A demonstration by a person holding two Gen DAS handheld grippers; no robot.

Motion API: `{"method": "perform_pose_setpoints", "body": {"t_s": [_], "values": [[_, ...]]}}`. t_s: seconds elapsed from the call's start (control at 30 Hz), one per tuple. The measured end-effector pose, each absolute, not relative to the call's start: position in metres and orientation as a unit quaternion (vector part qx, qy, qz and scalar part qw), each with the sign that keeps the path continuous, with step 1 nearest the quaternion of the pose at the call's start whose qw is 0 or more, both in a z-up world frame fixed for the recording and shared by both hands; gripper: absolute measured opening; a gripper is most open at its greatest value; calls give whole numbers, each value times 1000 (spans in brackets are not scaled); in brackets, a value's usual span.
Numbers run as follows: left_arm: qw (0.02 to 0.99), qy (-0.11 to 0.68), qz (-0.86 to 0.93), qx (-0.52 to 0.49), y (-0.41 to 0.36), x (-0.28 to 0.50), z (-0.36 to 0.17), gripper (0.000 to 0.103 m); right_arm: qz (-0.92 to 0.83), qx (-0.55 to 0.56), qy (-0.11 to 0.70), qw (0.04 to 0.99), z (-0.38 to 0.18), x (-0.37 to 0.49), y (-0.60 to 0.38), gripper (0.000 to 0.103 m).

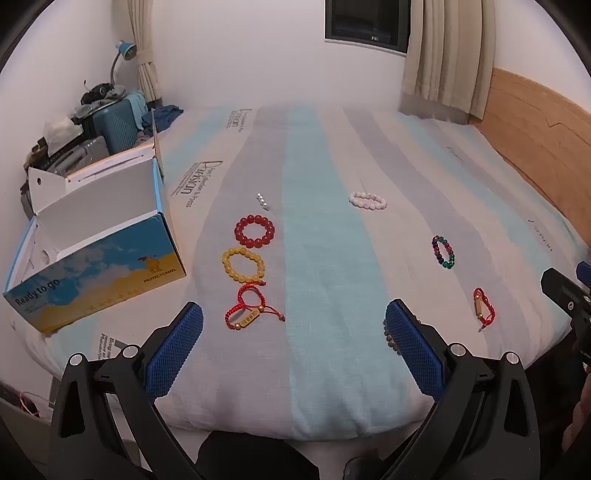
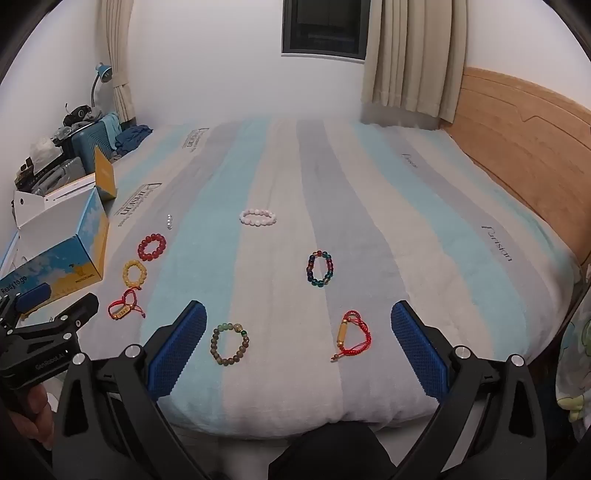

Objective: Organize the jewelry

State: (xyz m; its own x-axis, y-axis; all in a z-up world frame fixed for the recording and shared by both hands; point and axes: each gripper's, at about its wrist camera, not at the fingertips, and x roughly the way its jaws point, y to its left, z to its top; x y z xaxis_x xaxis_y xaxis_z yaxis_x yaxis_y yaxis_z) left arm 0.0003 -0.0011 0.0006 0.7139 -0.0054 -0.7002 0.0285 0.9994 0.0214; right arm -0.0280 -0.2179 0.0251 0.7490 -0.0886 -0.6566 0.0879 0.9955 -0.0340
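Both grippers hover over the bed (image 1: 325, 369), jaws wide apart and empty. Left gripper (image 1: 293, 326): red cord bracelet (image 1: 248, 309) just ahead-left, yellow bracelet (image 1: 243, 264) beyond. Right gripper (image 2: 298, 325): brown bracelet (image 2: 229, 344) and gold-tube bracelet (image 2: 354, 334) lie ahead between its jaws, untouched. Box (image 1: 92, 258) far left.

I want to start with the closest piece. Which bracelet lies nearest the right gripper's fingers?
The dull green-brown bead bracelet, lying just beside the right gripper's inner finger. The red cord one with a gold tube lies farther from either finger.

A home bedroom. A striped bedspread (image 2: 295, 184) meets a wooden headboard (image 2: 517, 122). Curtains (image 2: 402, 51) frame a dark window (image 2: 325, 27), suitcases (image 1: 110, 125) stacked aside.
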Motion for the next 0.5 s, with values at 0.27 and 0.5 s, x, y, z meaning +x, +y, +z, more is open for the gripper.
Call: {"method": "perform_pose_setpoints", "body": {"t_s": [0.27,0.5], "values": [[926,377,-15,12,1,-1,0,97,-43,3,356,933,24,-27,-219,96],[925,380,-12,12,-4,0,1,97,-41,6,352,935,21,-30,-220,96]]}}
